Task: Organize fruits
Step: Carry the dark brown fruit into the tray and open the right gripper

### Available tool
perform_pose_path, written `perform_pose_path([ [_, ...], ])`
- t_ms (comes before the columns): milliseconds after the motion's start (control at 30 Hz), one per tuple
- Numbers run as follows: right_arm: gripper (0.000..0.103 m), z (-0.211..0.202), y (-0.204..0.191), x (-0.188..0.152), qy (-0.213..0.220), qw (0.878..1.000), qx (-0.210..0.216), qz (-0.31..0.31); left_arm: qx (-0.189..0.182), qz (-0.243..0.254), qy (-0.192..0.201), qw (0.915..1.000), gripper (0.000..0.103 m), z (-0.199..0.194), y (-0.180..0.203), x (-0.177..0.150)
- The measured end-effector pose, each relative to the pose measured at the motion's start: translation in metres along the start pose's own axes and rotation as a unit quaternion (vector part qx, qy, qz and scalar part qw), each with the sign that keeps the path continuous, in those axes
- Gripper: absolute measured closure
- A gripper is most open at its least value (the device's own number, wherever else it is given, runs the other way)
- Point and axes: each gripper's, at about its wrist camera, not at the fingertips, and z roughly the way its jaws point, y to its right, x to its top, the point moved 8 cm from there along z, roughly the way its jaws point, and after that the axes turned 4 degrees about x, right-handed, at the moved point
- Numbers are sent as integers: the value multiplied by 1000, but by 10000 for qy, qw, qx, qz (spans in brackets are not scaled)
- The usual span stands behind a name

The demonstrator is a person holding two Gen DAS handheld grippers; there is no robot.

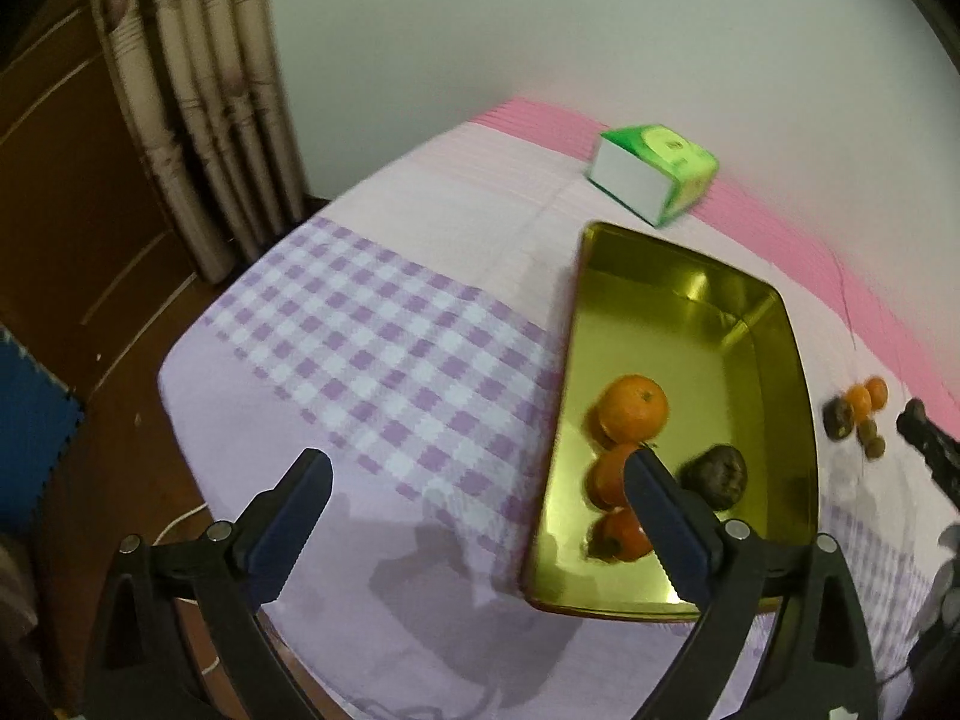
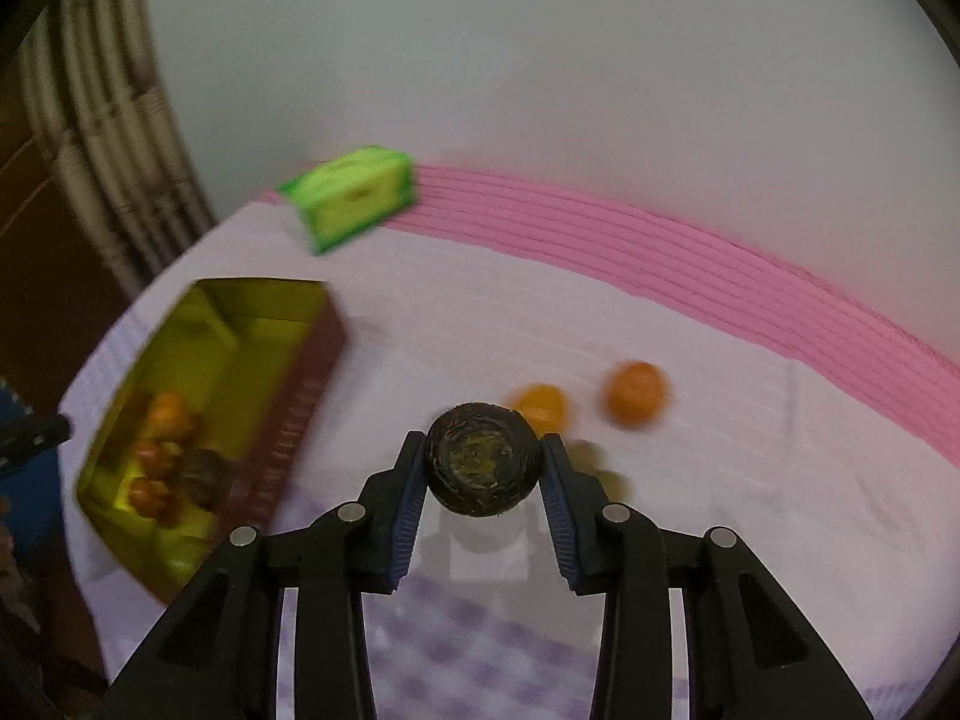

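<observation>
A gold tray (image 1: pixel 774 324) lies on the checked cloth and holds three oranges (image 1: pixel 633 408) and a dark wrinkled fruit (image 1: pixel 717 474). My left gripper (image 1: pixel 474 480) stands open over the cloth at the tray's left rim, nothing between its fingers. In the right wrist view my right gripper (image 2: pixel 483 439) is shut on another dark round fruit (image 2: pixel 480 468), held a little above the cloth. Just beyond it lie two loose oranges (image 2: pixel 636 393) and some small greenish fruit (image 2: pixel 585 453), blurred. The tray (image 2: pixel 300 396) sits to the left there.
A green tissue box (image 1: pixel 654 171) stands at the back by the pink strip and the white wall. Curtains (image 1: pixel 198 108) and a brown wooden floor lie past the table's left edge. Loose fruit (image 1: pixel 864 399) lies right of the tray.
</observation>
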Motion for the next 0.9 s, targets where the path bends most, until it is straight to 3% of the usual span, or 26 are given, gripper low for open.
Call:
perform_pose_path([
  [200,65,9,-82,3,-100,9967,654,-470,37,-276,32,9996,6,-6,-17,2],
  [433,65,32,-161,-20,-503,9861,1200,-1032,25,-503,-77,9987,6,-8,-31,-3],
  [900,65,63,-195,-57,-1000,9754,1294,-1478,100,-728,-242,9970,6,-1,-45,-10],
])
